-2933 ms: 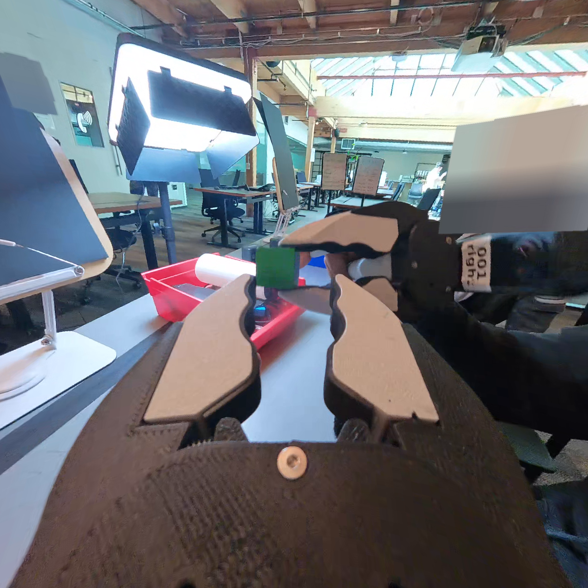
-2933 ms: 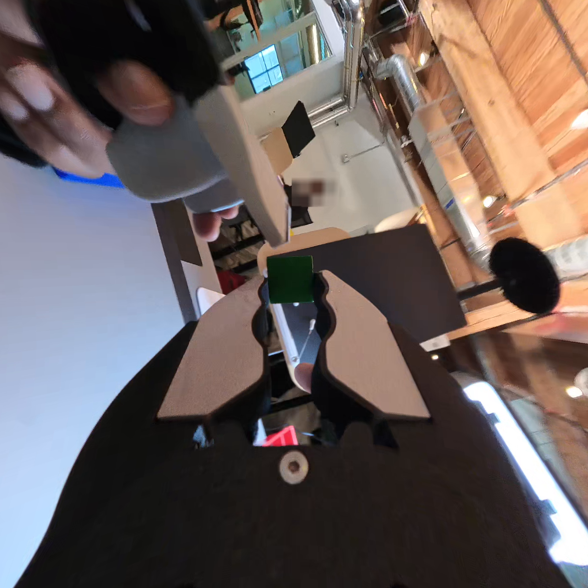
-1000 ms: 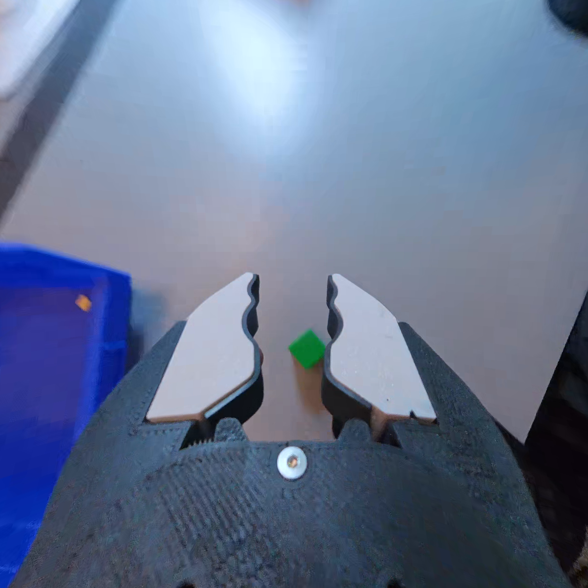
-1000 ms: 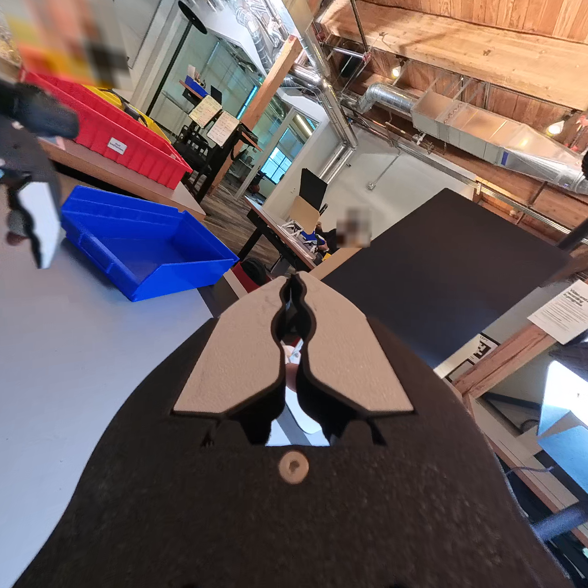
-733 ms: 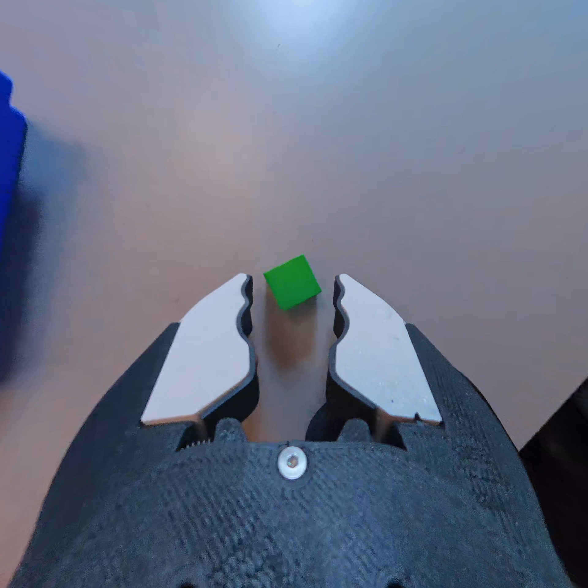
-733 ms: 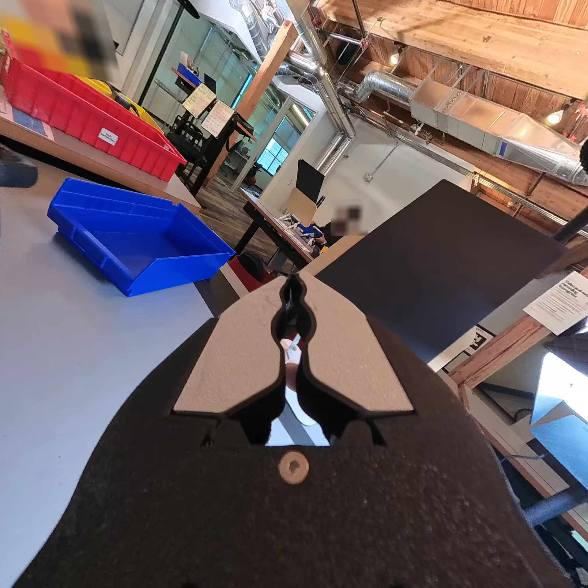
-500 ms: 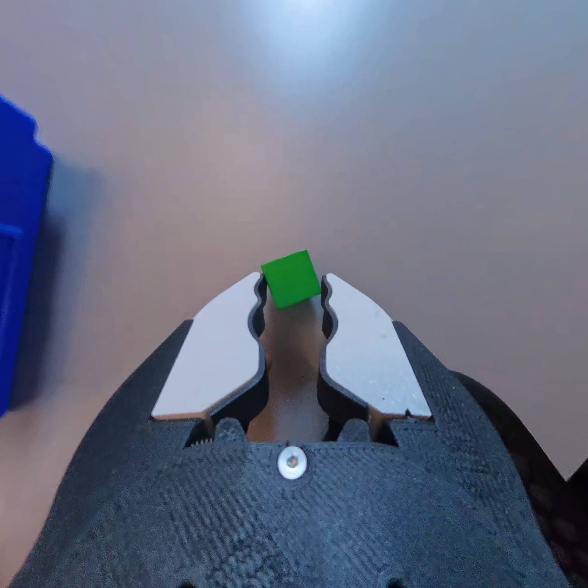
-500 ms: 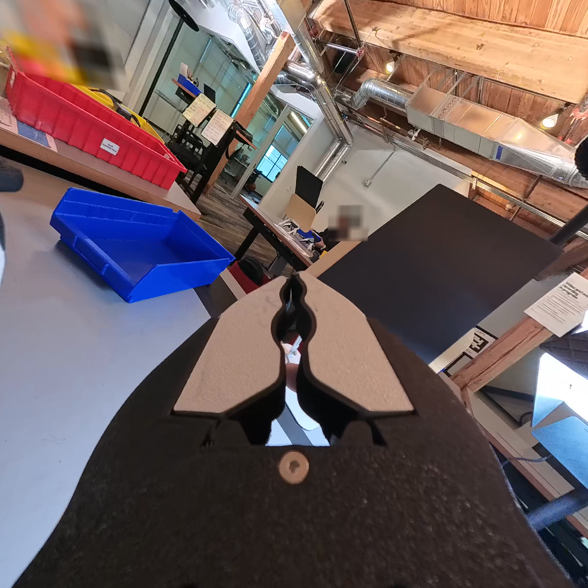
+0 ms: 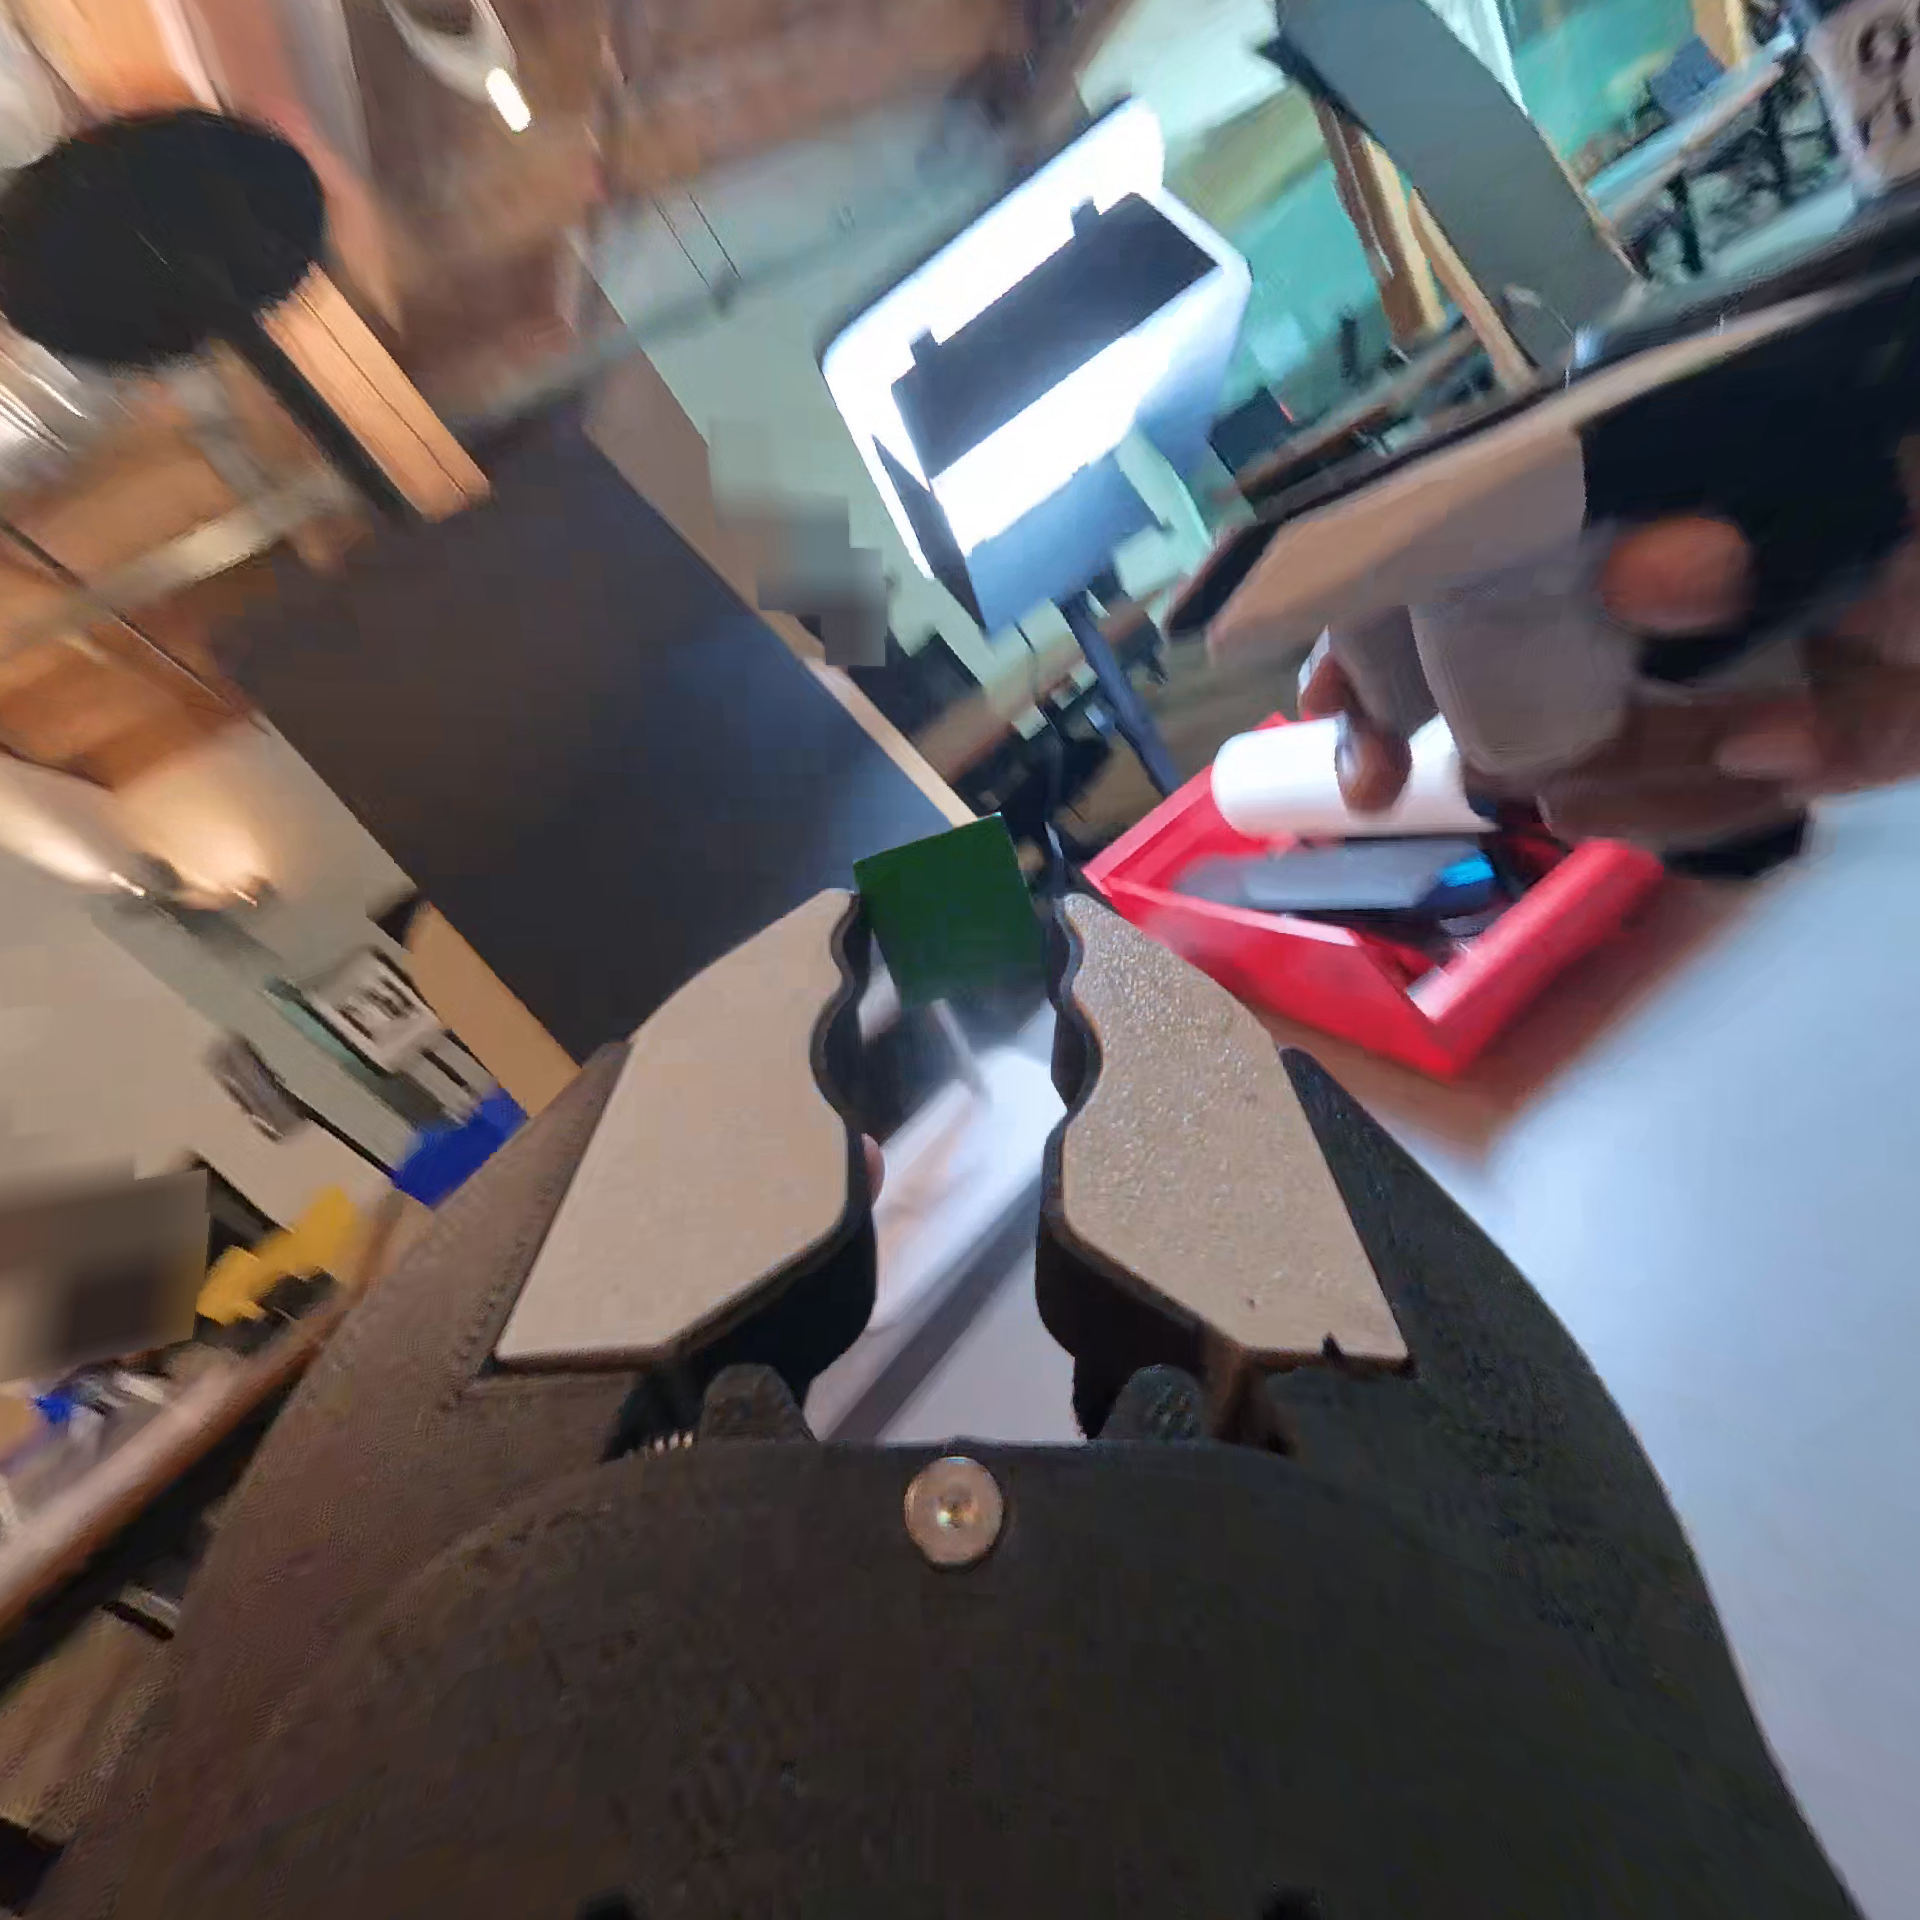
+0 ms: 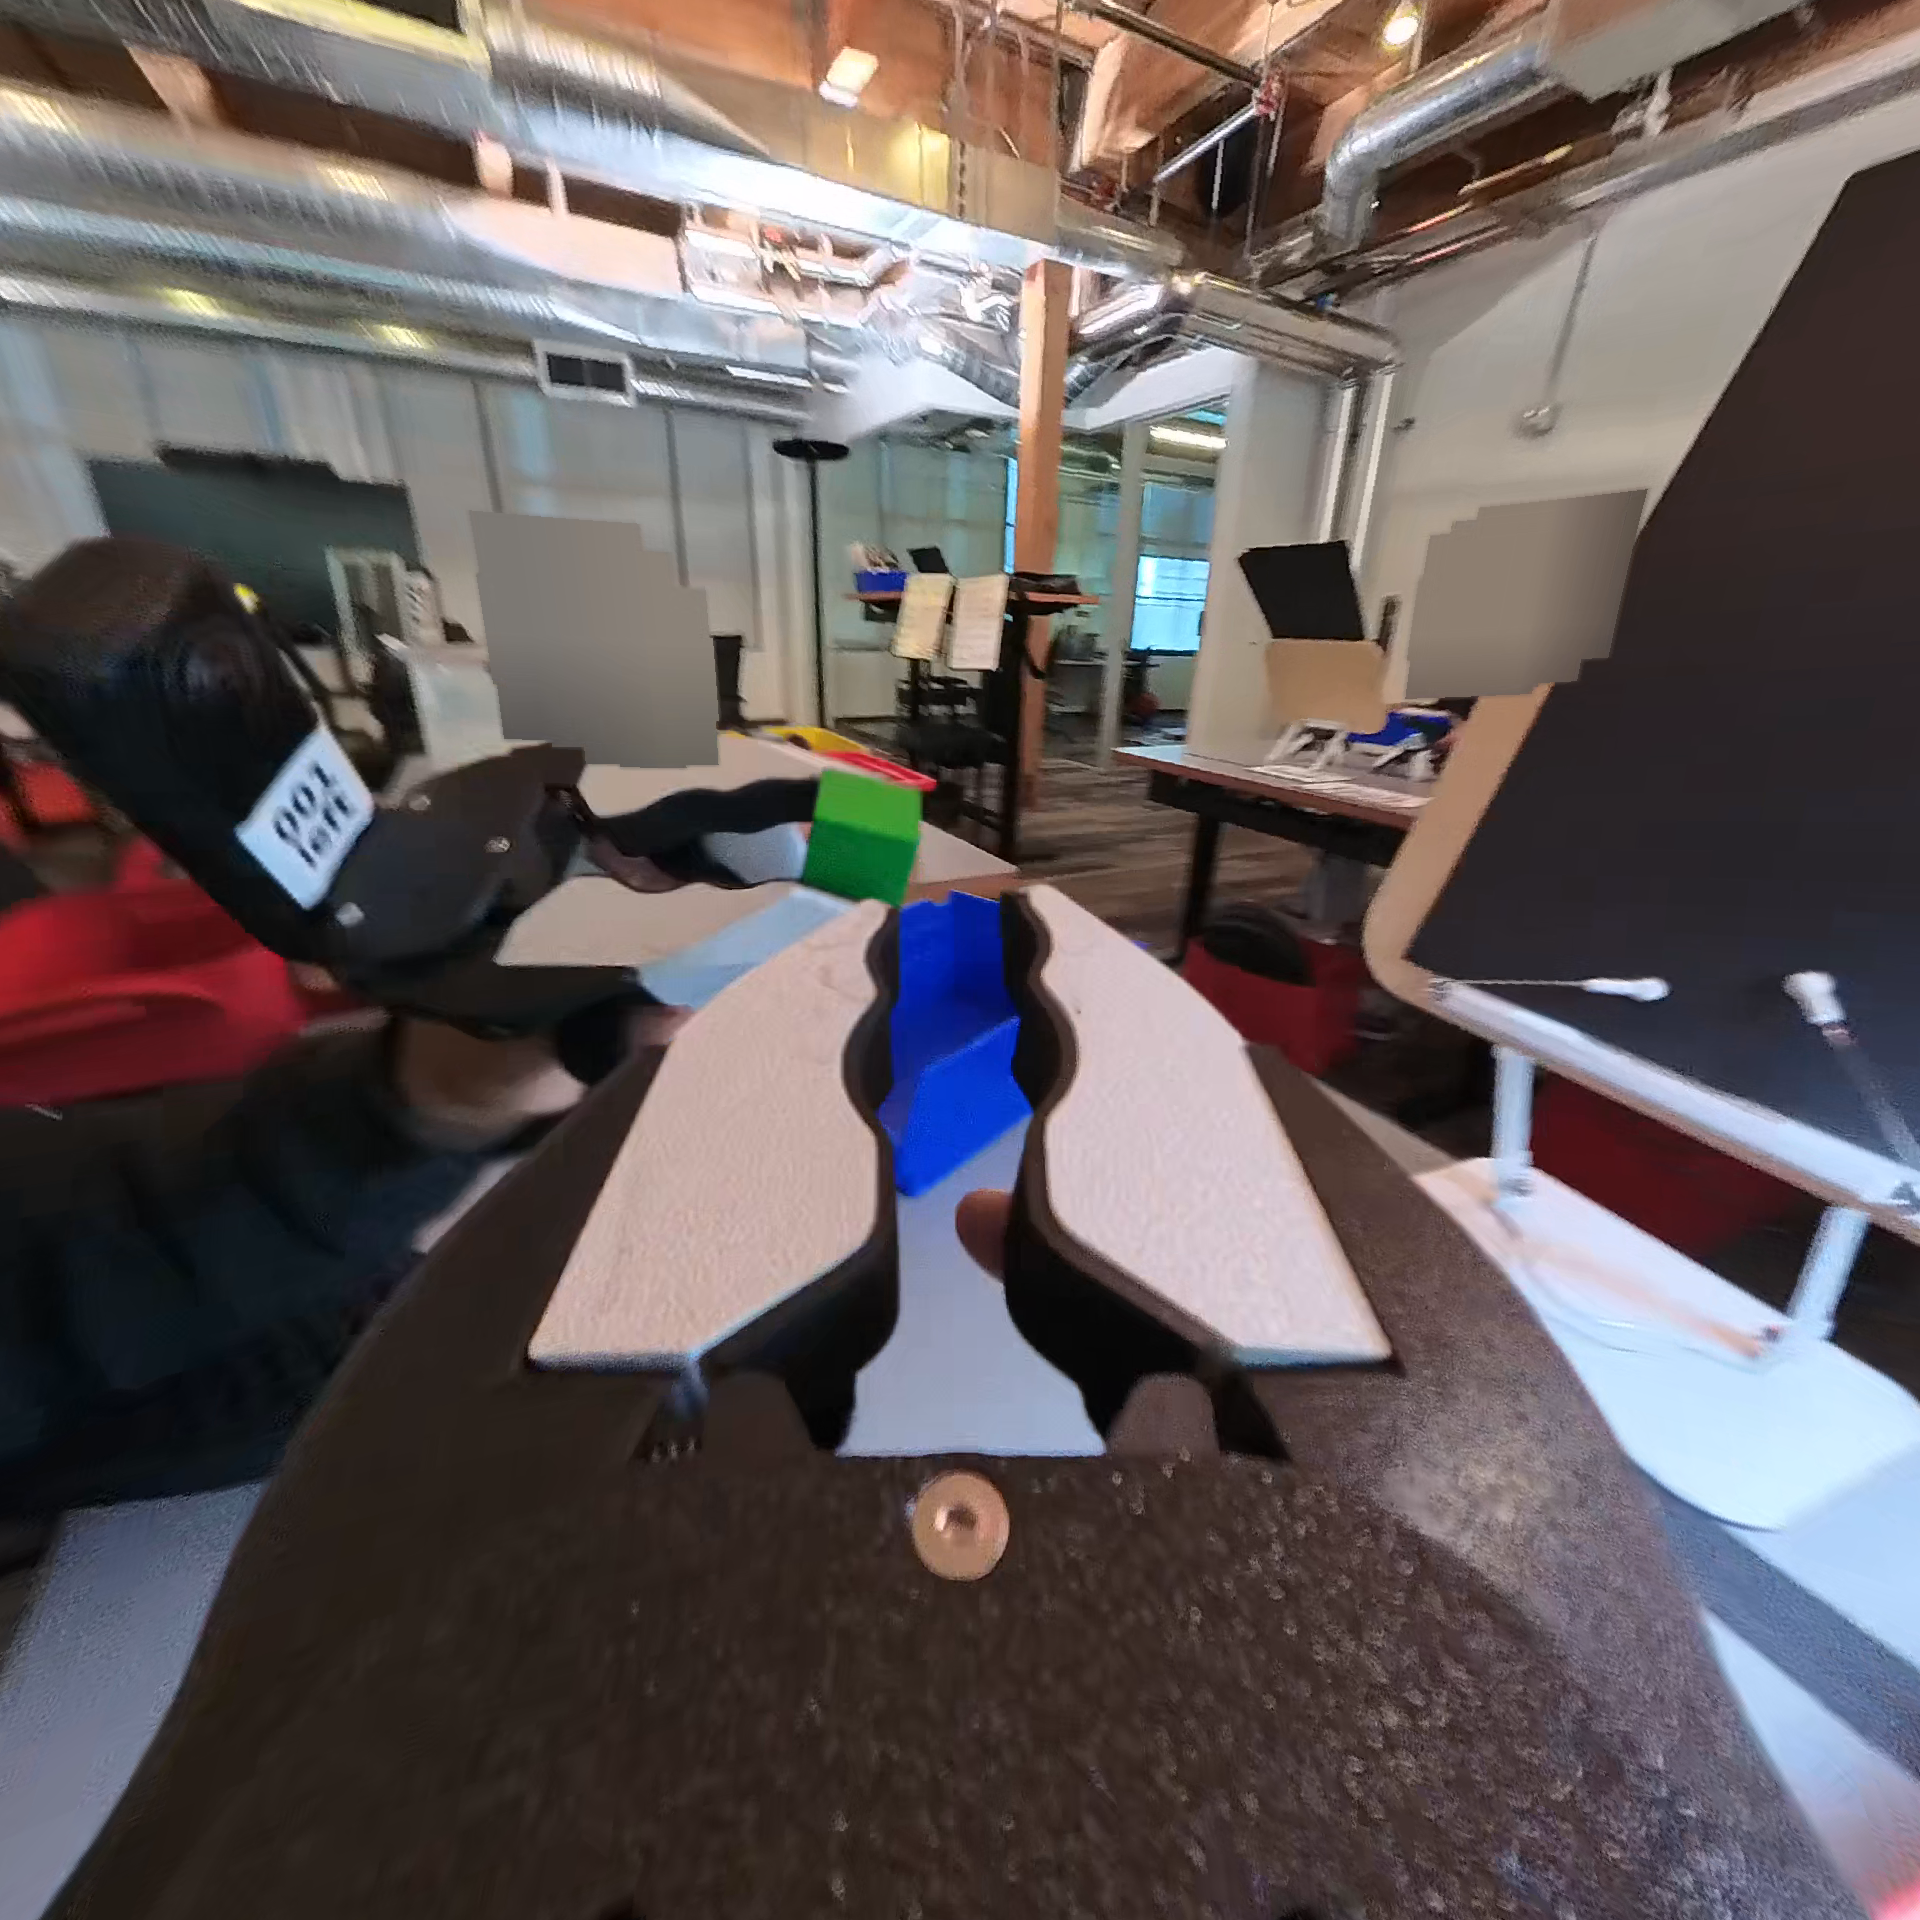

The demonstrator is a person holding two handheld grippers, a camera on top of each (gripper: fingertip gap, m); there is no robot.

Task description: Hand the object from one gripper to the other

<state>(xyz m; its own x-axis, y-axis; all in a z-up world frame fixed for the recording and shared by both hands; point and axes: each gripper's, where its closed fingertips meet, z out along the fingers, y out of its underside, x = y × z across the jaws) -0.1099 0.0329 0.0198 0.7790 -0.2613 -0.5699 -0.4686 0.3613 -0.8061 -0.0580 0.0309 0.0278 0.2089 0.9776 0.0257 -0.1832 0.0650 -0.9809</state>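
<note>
My left gripper is shut on a small green cube and holds it in the air above the grey table. In the right wrist view, the left gripper reaches in from the left with the green cube at its tips. My right gripper is open and empty, with its fingertips just below and to the right of the cube, not touching it. In the left wrist view one right finger shows blurred at upper right, held by a hand.
A red tray with a white roll and dark items lies on the table. A blue bin stands beyond my right fingers. A black board on a white stand is at the right. A bright light panel stands behind. About 7 cm separates my left fingertips from my right.
My left gripper shut on the green cube on the table and lifted it towards the right gripper. My right gripper went from shut to open and turned to face the cube.
</note>
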